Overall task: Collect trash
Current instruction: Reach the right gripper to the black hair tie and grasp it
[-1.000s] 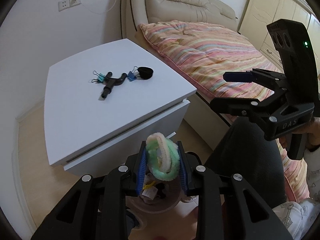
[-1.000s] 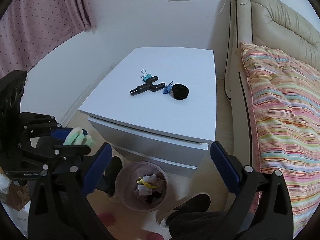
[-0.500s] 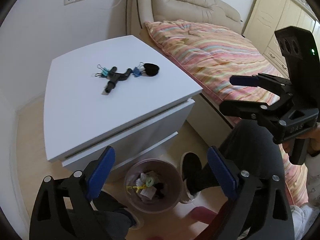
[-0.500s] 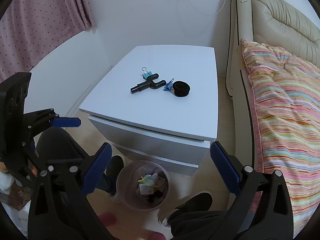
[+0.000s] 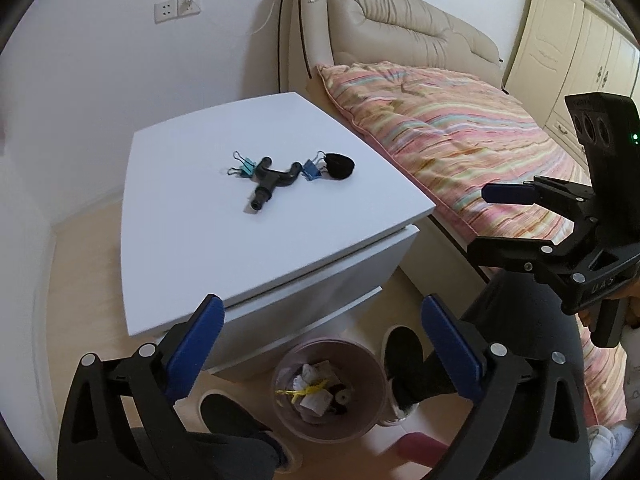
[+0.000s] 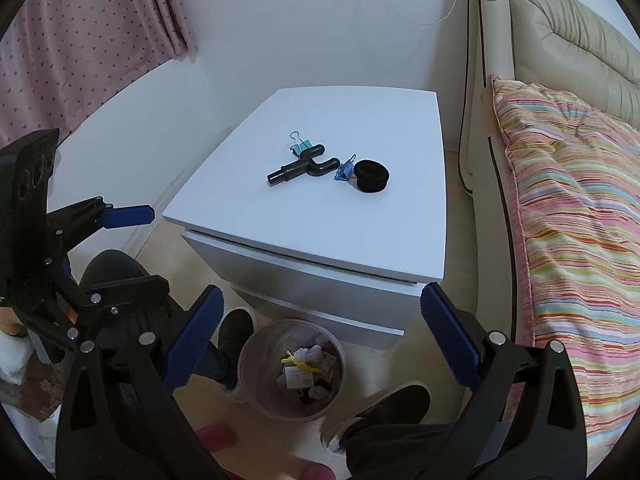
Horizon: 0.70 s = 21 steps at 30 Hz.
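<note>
A pink trash bin (image 5: 366, 364) (image 6: 256, 350) stands on the floor in front of the white nightstand (image 5: 192, 264) (image 6: 340, 236), holding crumpled paper and scraps. On the nightstand lie a black pipe fitting (image 5: 274, 182) (image 6: 300, 168), a teal binder clip (image 5: 244, 166) (image 6: 300, 144), a blue binder clip (image 5: 312, 168) (image 6: 345, 170) and a black ring (image 5: 339, 165) (image 6: 372, 175). My left gripper (image 5: 320, 334) is open and empty above the bin. My right gripper (image 6: 320, 326) is open and empty, also above the bin.
A bed with a striped quilt (image 5: 460, 136) (image 6: 572, 216) and beige headboard (image 5: 400, 36) stands right of the nightstand. Pink curtain (image 6: 84, 32) at the left. The person's legs and shoes (image 5: 404, 350) flank the bin. Cupboards (image 5: 576, 52) at the far right.
My left gripper opened and let the green-and-white fuzzy trash drop into the bin, then rose and pulled back. The right gripper stayed open.
</note>
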Available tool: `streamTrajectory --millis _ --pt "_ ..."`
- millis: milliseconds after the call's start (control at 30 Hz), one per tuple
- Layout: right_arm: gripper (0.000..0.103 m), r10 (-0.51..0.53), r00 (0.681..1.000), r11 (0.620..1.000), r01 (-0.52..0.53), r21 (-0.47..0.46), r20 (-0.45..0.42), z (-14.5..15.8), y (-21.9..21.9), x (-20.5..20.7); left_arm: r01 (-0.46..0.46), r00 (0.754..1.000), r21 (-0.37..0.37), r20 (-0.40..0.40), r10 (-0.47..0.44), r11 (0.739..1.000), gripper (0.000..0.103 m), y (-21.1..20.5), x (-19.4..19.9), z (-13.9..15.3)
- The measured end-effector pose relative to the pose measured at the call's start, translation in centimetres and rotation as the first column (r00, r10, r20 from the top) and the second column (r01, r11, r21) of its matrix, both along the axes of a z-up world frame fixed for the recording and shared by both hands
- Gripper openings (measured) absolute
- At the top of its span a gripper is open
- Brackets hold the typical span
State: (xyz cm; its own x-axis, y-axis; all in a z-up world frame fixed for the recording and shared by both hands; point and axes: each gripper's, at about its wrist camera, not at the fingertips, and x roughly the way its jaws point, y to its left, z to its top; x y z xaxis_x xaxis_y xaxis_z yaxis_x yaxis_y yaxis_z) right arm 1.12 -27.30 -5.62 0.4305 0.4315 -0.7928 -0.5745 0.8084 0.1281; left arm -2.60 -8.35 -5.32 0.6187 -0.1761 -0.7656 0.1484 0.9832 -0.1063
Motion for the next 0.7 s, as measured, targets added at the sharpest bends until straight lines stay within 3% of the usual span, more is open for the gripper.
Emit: streamTrajectory --millis 367,700 --pt "0.097 0.113 0.992 0.99 -0.107 -0.086 0.062 1.6 1.9 4.3 0.003 0.999 -0.031 0.035 -0.002 1.0 0.095 0.6 0.6 1.0" --pt "0.097 0.222 0.975 0.961 -0.216 -0.171 0.012 2.3 4.5 9.5 -0.029 0.998 -0.034 0.062 0.031 0.999 0.095 1.7 1.1 1.7"
